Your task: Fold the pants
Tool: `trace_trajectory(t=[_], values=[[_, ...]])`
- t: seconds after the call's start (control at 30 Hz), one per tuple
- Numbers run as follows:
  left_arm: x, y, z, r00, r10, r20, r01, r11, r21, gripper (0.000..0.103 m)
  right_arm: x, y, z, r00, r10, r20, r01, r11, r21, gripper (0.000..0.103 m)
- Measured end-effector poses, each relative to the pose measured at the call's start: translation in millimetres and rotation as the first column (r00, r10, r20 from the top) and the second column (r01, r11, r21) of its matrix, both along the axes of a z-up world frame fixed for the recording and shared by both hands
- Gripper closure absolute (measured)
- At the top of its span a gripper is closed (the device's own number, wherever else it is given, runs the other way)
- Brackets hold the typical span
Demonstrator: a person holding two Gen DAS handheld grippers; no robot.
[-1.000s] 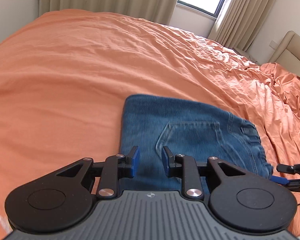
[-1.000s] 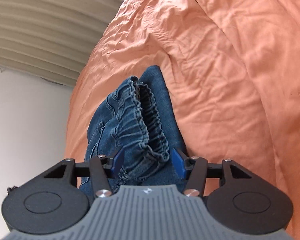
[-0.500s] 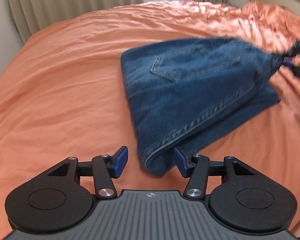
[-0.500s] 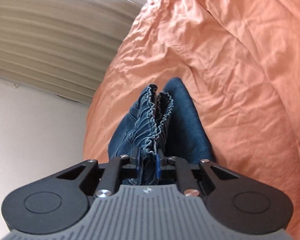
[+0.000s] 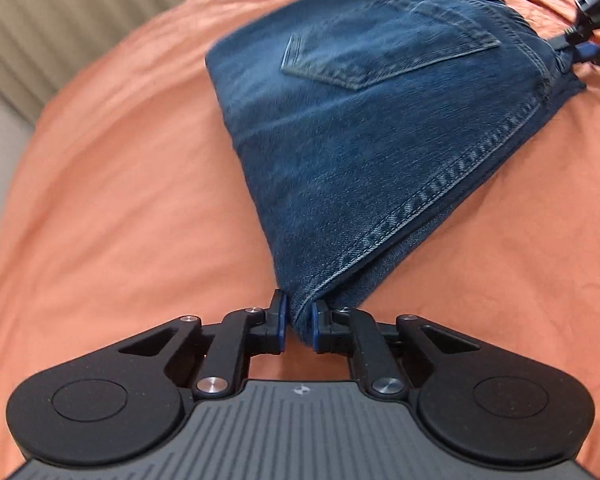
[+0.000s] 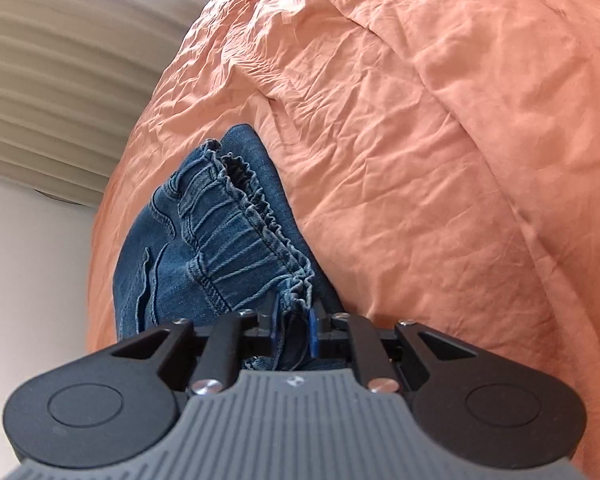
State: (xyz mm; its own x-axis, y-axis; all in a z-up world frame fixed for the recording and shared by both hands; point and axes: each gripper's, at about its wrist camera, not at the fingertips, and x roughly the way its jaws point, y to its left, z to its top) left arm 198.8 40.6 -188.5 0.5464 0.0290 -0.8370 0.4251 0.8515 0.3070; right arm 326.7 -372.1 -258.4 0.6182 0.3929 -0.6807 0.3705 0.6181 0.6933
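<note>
The folded blue denim pants (image 5: 372, 128) lie on the orange bedsheet (image 5: 112, 200), back pocket up. My left gripper (image 5: 299, 327) is shut on the near corner of the folded pants. My right gripper (image 6: 293, 330) is shut on the gathered elastic waistband (image 6: 236, 236) of the pants (image 6: 160, 264). The right gripper also shows in the left wrist view (image 5: 580, 50), at the far right corner of the pants. The denim is lifted and stretched between the two grippers.
The wrinkled orange sheet (image 6: 440, 160) covers the whole bed. Beige curtains (image 6: 52, 80) and a white wall (image 6: 28, 272) lie beyond the bed's far edge. Curtains also show in the left wrist view (image 5: 80, 12).
My left gripper moved to the near corner of the pants and shut on it. My right gripper shut on the waistband half a second ago and still holds it.
</note>
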Motion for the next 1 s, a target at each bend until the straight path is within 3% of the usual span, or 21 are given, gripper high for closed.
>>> trace_trajectory(t=[0.1,0.33,0.4,0.43,0.5,0.53,0.67,0.73,0.83,1.0], values=[[2.7,2.5,-1.7,1.000,0.016,-0.018,-0.017,1.000,-0.017,0.091,0.4,-0.7,-5.7,1.000,-0.016,-0.011,0.016,1.000,0.009,0.096],[5.8,17.0,15.6,0.991,0.073,-0.110,-0.082,0.993,-0.080,0.091,5.5,7.7,8.7,1.000,0.012,-0.026,-0.014,0.997,-0.078,0.095],[4.3,21.0,14.9,0.982,0.107,-0.157,-0.117,0.992,-0.054,0.091,2.2,7.5,13.8,0.999,0.018,-0.038,-0.021,0.996,-0.092,0.093],[1.5,23.5,17.2,0.983,0.112,-0.145,-0.120,0.992,-0.046,0.091,1.1,7.3,16.3,0.999,0.022,-0.043,-0.026,0.994,-0.103,0.090],[-4.0,31.7,27.1,0.982,0.142,-0.124,-0.149,0.988,-0.049,0.090,-2.7,8.0,23.1,0.997,0.027,-0.075,-0.040,0.984,-0.176,0.070],[-5.6,36.2,32.8,0.980,0.162,-0.118,-0.170,0.983,-0.063,0.089,-5.7,5.7,23.9,0.996,0.034,-0.078,-0.047,0.983,-0.179,0.064],[-7.2,50.9,60.1,0.973,0.209,-0.100,-0.221,0.967,-0.129,0.083,-17.1,-3.6,32.9,0.995,0.054,-0.082,-0.066,0.985,-0.157,0.065],[-8.6,51.7,75.8,0.977,0.202,-0.064,-0.209,0.968,-0.141,0.073,-20.1,-4.3,46.1,0.995,0.083,-0.055,-0.093,0.976,-0.199,0.065],[-6.9,50.2,97.7,0.980,0.198,-0.017,-0.198,0.968,-0.153,0.060,-21.4,-9.3,64.7,0.991,0.137,0.008,-0.133,0.973,-0.189,0.065],[14.9,40.6,119.3,0.980,0.199,0.022,-0.191,0.961,-0.201,0.048,-11.7,-4.9,92.2,0.968,0.244,0.064,-0.224,0.948,-0.226,0.055]])
